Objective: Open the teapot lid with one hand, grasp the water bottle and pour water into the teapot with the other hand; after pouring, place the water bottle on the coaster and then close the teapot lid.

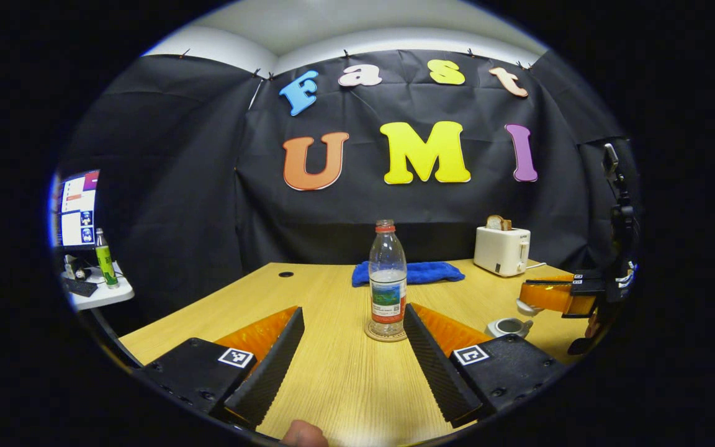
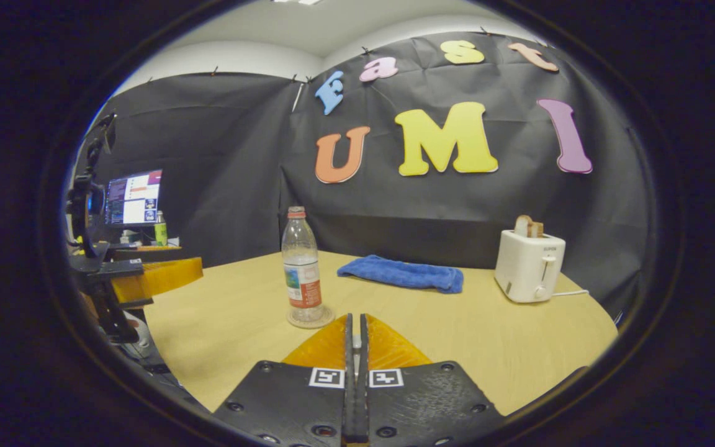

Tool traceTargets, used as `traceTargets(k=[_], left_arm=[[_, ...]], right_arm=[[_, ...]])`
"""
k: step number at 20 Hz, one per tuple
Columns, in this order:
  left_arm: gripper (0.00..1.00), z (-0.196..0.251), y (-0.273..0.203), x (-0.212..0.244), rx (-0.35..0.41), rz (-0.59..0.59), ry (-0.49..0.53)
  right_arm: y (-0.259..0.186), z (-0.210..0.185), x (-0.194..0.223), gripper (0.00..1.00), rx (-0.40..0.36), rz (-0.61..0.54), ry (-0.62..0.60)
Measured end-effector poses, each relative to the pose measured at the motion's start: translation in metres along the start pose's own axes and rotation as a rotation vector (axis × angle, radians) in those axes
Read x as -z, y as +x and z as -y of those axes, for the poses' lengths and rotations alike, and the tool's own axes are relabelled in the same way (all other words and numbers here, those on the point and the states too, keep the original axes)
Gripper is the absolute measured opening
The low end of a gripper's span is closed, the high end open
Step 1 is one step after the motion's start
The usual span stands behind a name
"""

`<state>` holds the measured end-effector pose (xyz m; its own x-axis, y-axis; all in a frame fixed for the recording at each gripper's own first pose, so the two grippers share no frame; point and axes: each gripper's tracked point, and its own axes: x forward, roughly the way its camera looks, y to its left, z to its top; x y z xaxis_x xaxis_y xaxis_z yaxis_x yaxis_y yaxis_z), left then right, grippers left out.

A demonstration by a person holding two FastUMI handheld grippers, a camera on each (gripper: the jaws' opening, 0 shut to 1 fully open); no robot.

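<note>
Both tongs hover level, left (image 1: 350, 347) spread, right (image 2: 355, 347) seemingly pinching something.

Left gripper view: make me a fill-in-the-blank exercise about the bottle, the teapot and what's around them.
1. The water bottle stands upright on the ____.
2. The left gripper points at the bottle with its jaws ____.
3. The teapot has its lid ____, held up by the right gripper.
4. A slice of bread sticks out of the white ____.

Missing words: coaster; open; off; toaster.
</note>
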<state>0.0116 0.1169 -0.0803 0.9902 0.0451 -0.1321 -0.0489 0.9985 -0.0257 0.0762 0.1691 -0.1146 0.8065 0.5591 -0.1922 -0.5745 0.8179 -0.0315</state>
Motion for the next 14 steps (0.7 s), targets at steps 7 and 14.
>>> traceTargets(k=[7, 14], left_arm=[[1.00, -0.015, -0.016, -0.013, -0.055, 0.040, 0.009], [1.00, -0.016, -0.022, -0.014, -0.063, 0.041, 0.008]], right_arm=[[0.015, -0.007, 0.017, 0.00, -0.018, -0.019, 0.007], [0.020, -0.004, 0.026, 0.00, -0.008, -0.031, 0.013]])
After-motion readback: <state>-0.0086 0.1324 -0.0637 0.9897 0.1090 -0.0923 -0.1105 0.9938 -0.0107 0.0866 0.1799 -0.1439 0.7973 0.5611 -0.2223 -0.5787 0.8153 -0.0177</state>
